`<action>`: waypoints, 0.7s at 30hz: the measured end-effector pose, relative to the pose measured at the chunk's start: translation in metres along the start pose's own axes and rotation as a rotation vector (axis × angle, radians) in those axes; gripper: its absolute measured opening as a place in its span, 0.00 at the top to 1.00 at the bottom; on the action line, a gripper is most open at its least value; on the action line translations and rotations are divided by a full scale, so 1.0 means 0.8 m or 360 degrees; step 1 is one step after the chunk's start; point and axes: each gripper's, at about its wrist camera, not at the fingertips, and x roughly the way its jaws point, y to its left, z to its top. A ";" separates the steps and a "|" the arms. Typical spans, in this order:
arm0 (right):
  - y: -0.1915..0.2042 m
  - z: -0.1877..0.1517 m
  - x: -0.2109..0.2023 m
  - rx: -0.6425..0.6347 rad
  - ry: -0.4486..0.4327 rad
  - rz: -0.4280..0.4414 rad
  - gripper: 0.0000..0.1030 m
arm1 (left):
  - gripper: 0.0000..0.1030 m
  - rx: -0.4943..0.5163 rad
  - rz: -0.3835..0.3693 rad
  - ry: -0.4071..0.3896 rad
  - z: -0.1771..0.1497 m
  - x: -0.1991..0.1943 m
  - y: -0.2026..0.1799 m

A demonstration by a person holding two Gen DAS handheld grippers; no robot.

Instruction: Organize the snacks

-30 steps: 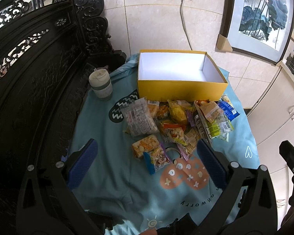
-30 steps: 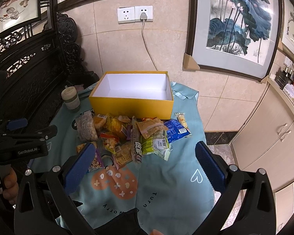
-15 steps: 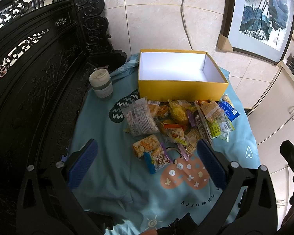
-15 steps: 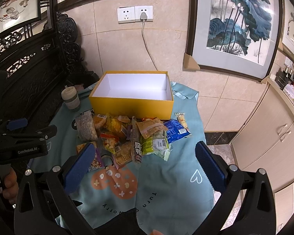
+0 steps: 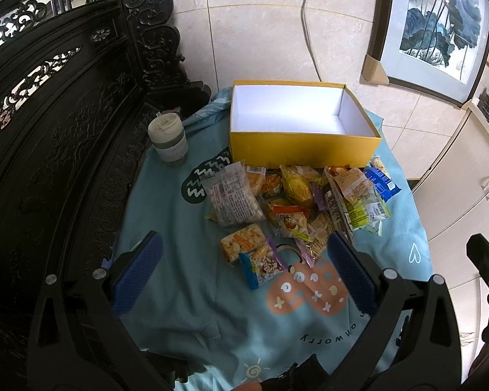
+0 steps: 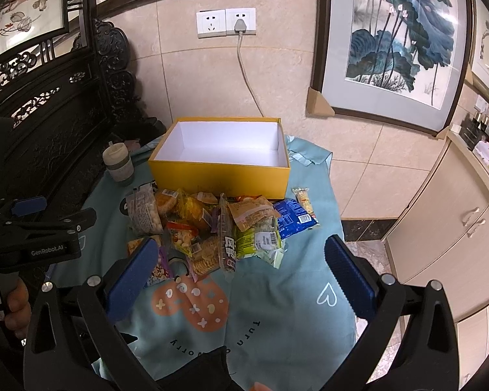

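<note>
A yellow box (image 5: 303, 148) (image 6: 221, 179) with a white inside stands open and bare at the back of the blue cloth. In front of it lies a heap of snack packets (image 5: 290, 202) (image 6: 212, 224), among them a clear bag of white pieces (image 5: 231, 197), a blue packet (image 6: 293, 216) and a green one (image 6: 259, 239). My left gripper (image 5: 244, 268) hovers open above the near edge of the heap, holding nothing. My right gripper (image 6: 238, 268) is open too, above the cloth just short of the packets.
A lidded cup (image 5: 168, 138) stands left of the box. Dark carved wooden furniture (image 5: 49, 130) runs along the left. A tiled wall with sockets and a plugged cable (image 6: 244, 65) is behind. Cabinets (image 6: 446, 221) stand to the right. A hand (image 6: 14, 303) holds the left gripper's handle.
</note>
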 end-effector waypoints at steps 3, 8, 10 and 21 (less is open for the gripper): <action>0.000 0.000 0.002 0.0000 0.0002 0.0000 0.01 | 0.02 0.0002 0.0000 0.0001 0.000 0.001 0.000; -0.002 -0.002 0.007 0.0002 0.0015 0.0005 0.01 | 0.02 0.0005 0.0000 0.0019 0.001 0.006 -0.002; -0.003 -0.003 0.011 0.0004 0.0027 0.0009 0.01 | 0.02 0.0005 0.0003 0.0031 0.001 0.009 -0.002; -0.039 -0.047 0.128 0.0128 0.0316 0.0081 0.01 | 0.02 -0.0083 0.0005 0.0240 -0.036 0.128 0.026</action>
